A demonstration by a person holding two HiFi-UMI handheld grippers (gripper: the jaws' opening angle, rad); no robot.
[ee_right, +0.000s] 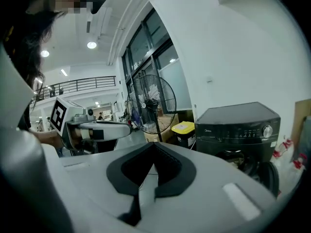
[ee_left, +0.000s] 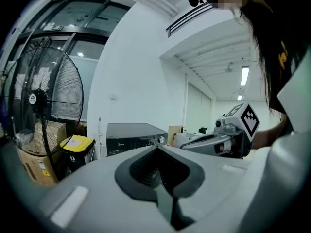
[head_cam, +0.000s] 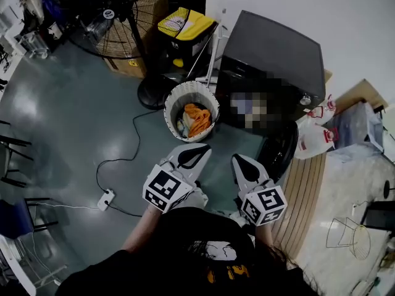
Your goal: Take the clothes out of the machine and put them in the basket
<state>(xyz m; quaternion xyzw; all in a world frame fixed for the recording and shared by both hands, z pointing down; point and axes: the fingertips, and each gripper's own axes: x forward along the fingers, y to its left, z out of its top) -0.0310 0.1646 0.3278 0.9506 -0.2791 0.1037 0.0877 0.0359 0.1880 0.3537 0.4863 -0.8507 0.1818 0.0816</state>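
On the grey floor the basket holds clothes (orange uppermost), likely limp and light, best pinched at a bunched fold; the left gripper and right gripper are both closed and empty.

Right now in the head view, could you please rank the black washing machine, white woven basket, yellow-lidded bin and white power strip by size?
1. Black washing machine
2. White woven basket and yellow-lidded bin: they look about alike, so unranked
3. White power strip
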